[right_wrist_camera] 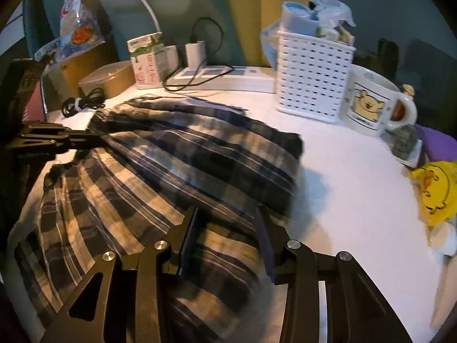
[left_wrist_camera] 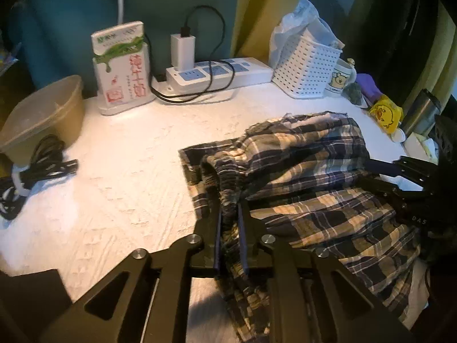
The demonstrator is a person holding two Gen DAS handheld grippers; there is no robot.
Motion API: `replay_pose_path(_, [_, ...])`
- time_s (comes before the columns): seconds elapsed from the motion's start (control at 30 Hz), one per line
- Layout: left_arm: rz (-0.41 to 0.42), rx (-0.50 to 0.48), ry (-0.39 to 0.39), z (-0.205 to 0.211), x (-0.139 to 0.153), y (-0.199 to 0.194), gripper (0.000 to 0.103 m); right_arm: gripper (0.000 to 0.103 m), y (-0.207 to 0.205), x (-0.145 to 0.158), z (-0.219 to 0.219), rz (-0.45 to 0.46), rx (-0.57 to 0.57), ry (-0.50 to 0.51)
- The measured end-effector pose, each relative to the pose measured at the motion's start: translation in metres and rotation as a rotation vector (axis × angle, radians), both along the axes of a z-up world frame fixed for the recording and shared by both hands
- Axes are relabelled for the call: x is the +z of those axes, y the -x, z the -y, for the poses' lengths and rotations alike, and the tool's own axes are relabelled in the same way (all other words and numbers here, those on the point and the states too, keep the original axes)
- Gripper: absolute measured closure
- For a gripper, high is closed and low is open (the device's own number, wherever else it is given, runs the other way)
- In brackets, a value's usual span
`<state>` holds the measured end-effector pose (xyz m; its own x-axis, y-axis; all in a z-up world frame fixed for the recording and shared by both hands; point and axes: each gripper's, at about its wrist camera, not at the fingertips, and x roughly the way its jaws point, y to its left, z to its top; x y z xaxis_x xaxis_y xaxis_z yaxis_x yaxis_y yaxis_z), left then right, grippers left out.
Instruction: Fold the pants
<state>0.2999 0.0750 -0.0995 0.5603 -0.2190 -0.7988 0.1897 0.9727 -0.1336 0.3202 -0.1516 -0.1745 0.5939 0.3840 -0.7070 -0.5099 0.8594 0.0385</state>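
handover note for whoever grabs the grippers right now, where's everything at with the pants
Left gripper: shut on the plaid pants, pinching a bunched part near the elastic waistband.
Right gripper: open, jaws spread over the fabric, nothing pinched as far as I can tell.
Pants: lying on the white table, one part already doubled over the rest, rumpled and not squared up.
Nearby: white basket, bear mug and power strip along the back edge, apart from the cloth.
Left to do: probably finish the fold, smooth it flat, release.
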Motion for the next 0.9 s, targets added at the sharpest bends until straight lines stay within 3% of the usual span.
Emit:
replay_pose_path(0.1, [0.022, 0.054, 0.011, -0.006, 0.023, 0.01, 0.074, 0.061, 0.008, 0.009, 0.011, 0.014, -0.02, -0.014])
replay_pose_path(0.2, [0.106, 0.064, -0.002, 0.0, 0.049, 0.026, 0.074, 0.061, 0.025, 0.021, 0.016, 0.026, 0.028, -0.065])
replay_pose_path(0.33, [0.182, 0.005, 0.018, 0.027, 0.071, 0.053, 0.073, 0.061, 0.047, 0.029, 0.0, 0.041, 0.116, -0.072])
replay_pose_path(0.4, [0.168, -0.076, 0.058, 0.045, 0.067, 0.062, 0.073, 0.061, 0.056, 0.025, -0.011, 0.03, 0.152, -0.065])
replay_pose_path(0.47, [0.116, -0.16, 0.025, 0.071, 0.047, 0.067, 0.073, 0.061, 0.06, 0.016, -0.018, 0.007, 0.165, -0.051])
replay_pose_path(0.63, [-0.046, -0.115, -0.025, 0.074, -0.014, 0.055, 0.073, 0.061, 0.077, -0.004, -0.017, -0.027, 0.162, -0.002])
replay_pose_path(0.9, [-0.037, -0.085, -0.004, 0.051, -0.022, 0.072, 0.073, 0.061, 0.107, -0.014, 0.01, -0.031, 0.159, 0.003])
